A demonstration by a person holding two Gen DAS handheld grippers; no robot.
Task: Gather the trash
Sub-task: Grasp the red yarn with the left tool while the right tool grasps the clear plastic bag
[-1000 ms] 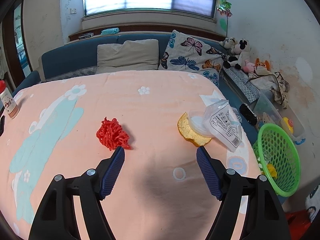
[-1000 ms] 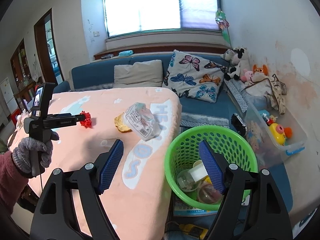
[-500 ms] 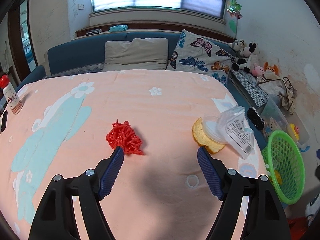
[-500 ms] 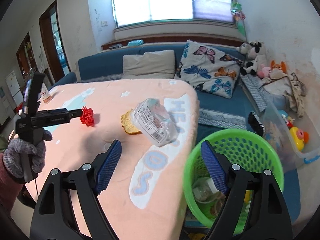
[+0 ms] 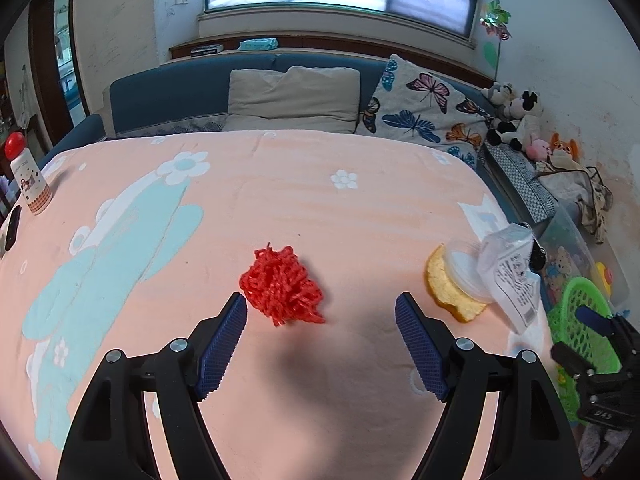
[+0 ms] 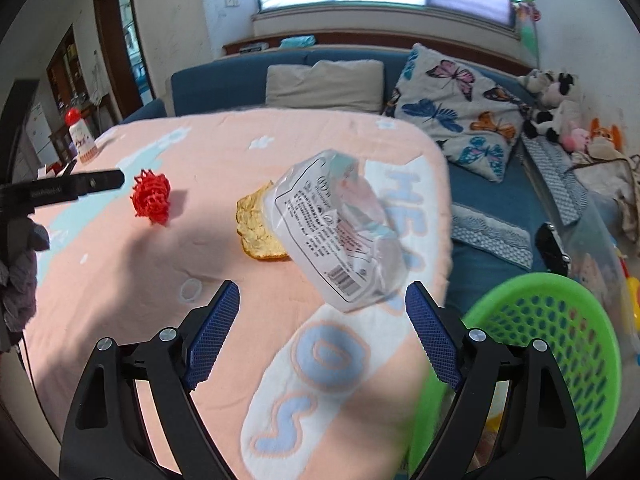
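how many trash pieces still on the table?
3. Red mesh wad mid-table, ahead of the left gripper. Bread slice near the table's right edge. Clear plastic bag lying over the bread, ahead of the right gripper. Anything under the bag is hidden.

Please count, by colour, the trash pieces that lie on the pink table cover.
Red: 1, the net ball
Yellow: 1, the bread slice
Clear: 1, the plastic bag
Total: 3
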